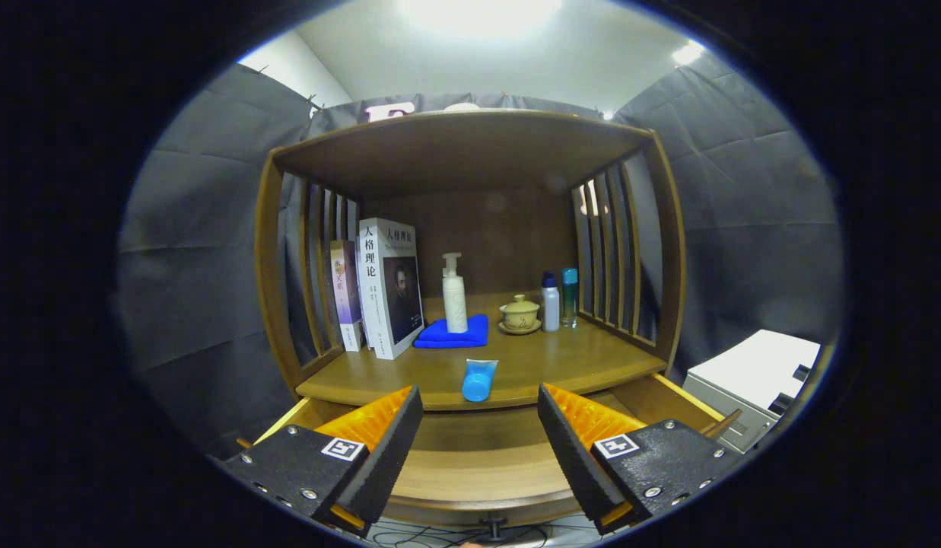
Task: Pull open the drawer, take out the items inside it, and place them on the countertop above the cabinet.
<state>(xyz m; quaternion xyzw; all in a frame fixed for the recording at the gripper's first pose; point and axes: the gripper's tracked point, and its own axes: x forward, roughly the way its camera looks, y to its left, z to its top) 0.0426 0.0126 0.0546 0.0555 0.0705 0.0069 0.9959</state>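
The slatted wooden cabinet (470,152) has its smooth drawer (478,457) pulled open below the worktop (561,365). The claw (479,449) gapes wide, holding nothing (ridged pads facing inward). A small blue tube (478,380) lies at the worktop's front edge, just beyond the fingers.

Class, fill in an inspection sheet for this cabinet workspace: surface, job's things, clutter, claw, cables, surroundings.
Surface: wooden countertop above the drawer, partly occupied.
Job's things: drawer pulled open below the countertop; blue tube lying at the countertop's front edge, beyond the fingers.
Clutter: two books upright; pump bottle standing on a blue cloth; lidded cup on a saucer; two small bottles.
Claw: open, holding nothing, over the open drawer.
Cables: dark cables on the floor below the drawer.
Surroundings: black cloth wall; white box-like unit beside the cabinet.
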